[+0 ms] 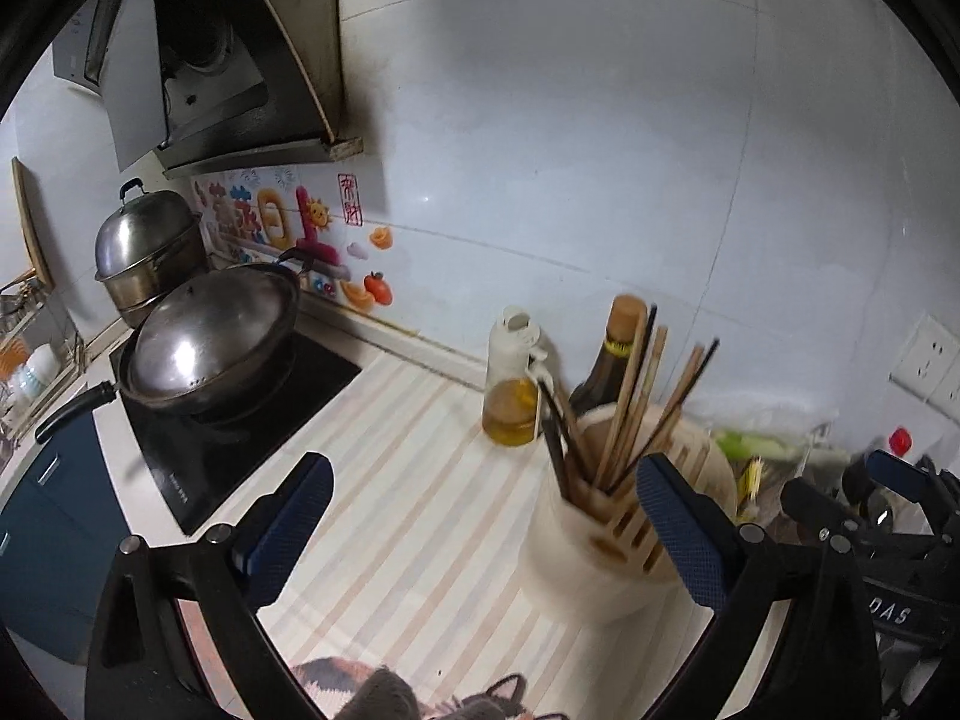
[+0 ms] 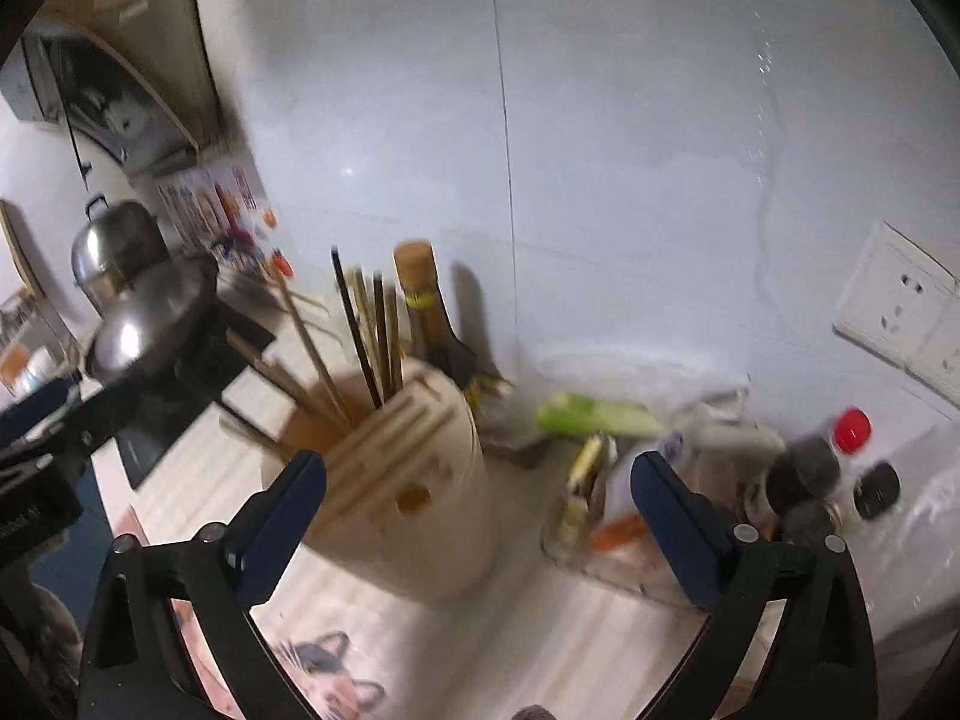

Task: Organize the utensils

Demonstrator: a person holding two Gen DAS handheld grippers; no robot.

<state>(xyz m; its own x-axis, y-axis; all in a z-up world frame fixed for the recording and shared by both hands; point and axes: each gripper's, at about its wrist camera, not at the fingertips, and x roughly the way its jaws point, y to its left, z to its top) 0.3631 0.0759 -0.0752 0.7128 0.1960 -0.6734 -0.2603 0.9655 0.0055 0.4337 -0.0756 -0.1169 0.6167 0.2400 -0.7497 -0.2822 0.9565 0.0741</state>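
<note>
Left wrist view
- Left gripper [image 1: 483,525]: fingers spread wide, nothing between the pads; released.
- Holder [image 1: 591,552]: cream utensil holder on the striped counter [image 1: 390,480], standing just inside the right-hand finger, ahead and to the right of the gap's middle.
- Chopsticks [image 1: 630,414]: a bundle of pale and dark sticks standing in the holder, fanned out, long axes near upright and leaning outward at the tops.
- Behind holder: oil bottle [image 1: 513,387] and dark bottle [image 1: 612,360], both against the wall.
- Far left: wok [image 1: 210,348] on the hob, well apart.
- Right gripper [image 1: 888,498]: seen at the right edge, beyond the holder.

Right wrist view
- Right gripper [image 2: 477,516]: fingers spread wide, pads bare; released.
- Holder [image 2: 408,474]: just beside the left-hand finger, partly inside the gap, blurred.
- Chopsticks [image 2: 366,342]: rise from the rim, some upright, some leaning left.
- Clutter: green vegetable [image 2: 594,417] and red-capped jar [image 2: 852,429] to the right, blurred.

Judgement
- Key relation: holder stands between the two grippers; both look about equally near, I cannot tell which is nearer.
- Next move: a grasp on a stick likely needs pads closing across its near-upright axis, from above.
- Loose utensils: none made out on the counter.
</note>
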